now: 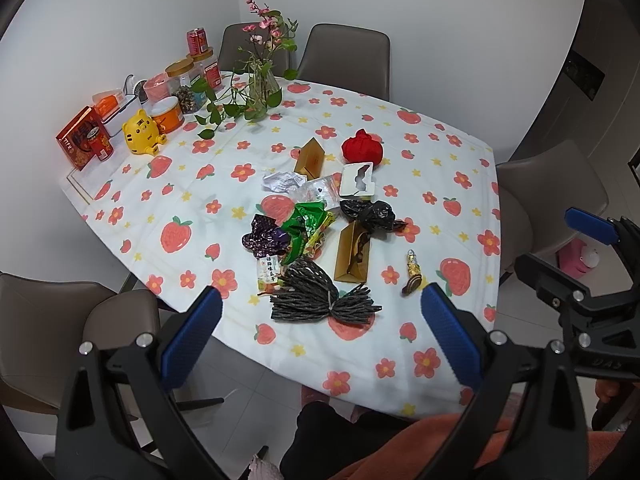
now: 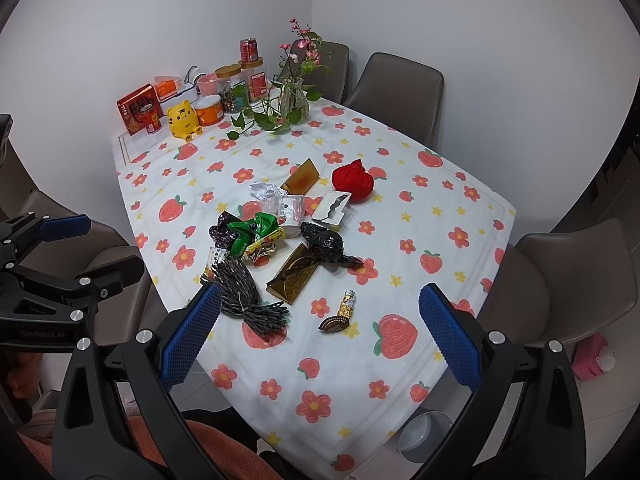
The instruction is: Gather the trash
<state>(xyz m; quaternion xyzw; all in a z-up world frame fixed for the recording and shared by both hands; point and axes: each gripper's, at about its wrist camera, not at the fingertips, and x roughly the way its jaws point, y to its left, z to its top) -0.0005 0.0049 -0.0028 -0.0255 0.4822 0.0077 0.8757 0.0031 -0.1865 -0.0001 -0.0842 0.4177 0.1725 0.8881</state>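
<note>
Two tools hang above the near edge of the desk (image 1: 440, 128), and both stand released with nothing between their blue pads: the left tool (image 1: 320, 320) over the corner nearest the person, the right tool (image 2: 320, 320) just beside it. Held back and high like this, they seem to be surveying the litter before any pick.

The trash sits bunched in the middle of the flowered cloth, well ahead of both tools. Closest to the left tool lies a bundle of dark twisted strips (image 1: 316, 300), touching the green and purple wrappers (image 1: 296, 228) behind it. A gold carton (image 1: 352, 256) lies beside them with a crumpled black bag (image 1: 372, 214) on its far end. A small foil-wrapped piece (image 2: 344, 308) lies apart, nearest the right tool. Jars and a vase (image 1: 262, 84) line the far edge, likely keepers.
</note>
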